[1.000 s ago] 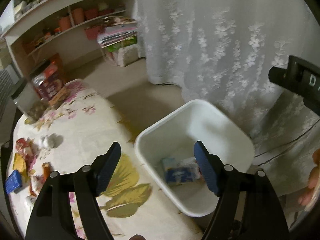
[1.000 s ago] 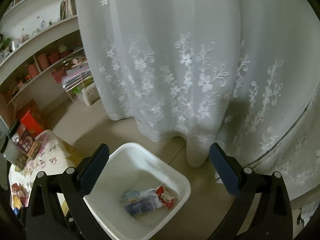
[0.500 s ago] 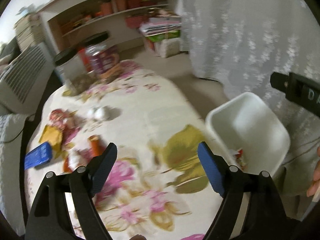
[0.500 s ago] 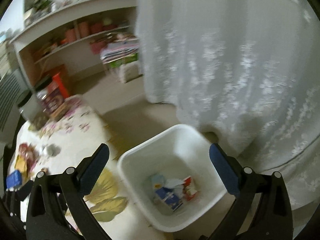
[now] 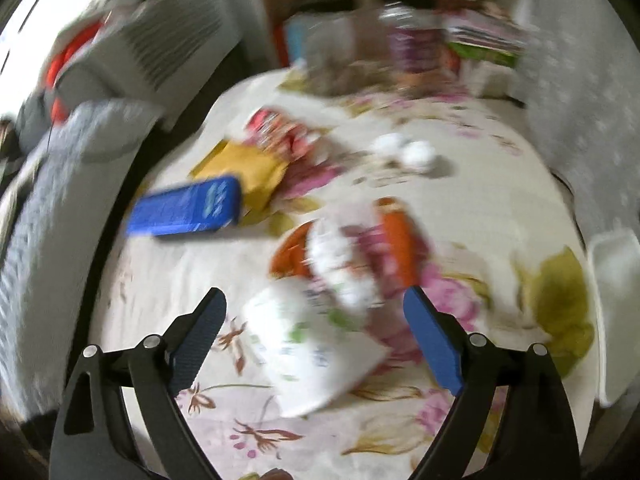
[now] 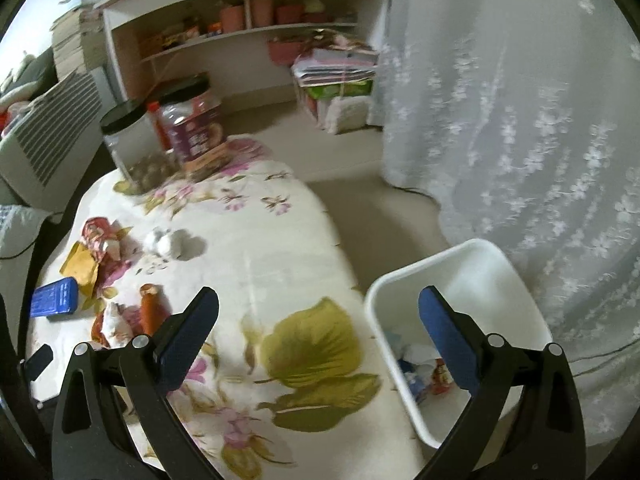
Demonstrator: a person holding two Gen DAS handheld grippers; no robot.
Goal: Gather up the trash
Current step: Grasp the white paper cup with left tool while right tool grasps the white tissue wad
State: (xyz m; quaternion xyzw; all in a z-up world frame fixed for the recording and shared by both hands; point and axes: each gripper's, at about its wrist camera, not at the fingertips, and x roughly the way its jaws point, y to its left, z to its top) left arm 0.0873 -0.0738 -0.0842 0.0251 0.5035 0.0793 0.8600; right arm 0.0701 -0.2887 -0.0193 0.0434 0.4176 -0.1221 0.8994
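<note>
— Left wrist view: our left gripper (image 5: 314,338), jaws just widened and empty, has swung from the bin to the white wrapper (image 5: 316,344) at twelve o'clock.
— Right gripper (image 6: 318,338) gapes empty too; the bin (image 6: 472,280) sits at two o'clock. We grab next.

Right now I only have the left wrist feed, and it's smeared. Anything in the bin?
Observer: Yes. The white bin beside the table holds a few wrappers, blue, white and red, at its bottom.
Operator: Right gripper carrying anything?
Observer: No. The right gripper is open and empty, above the table edge by the bin.
Operator: What's at the table's far end?
Observer: Two black-lidded jars, standing upright.
</note>
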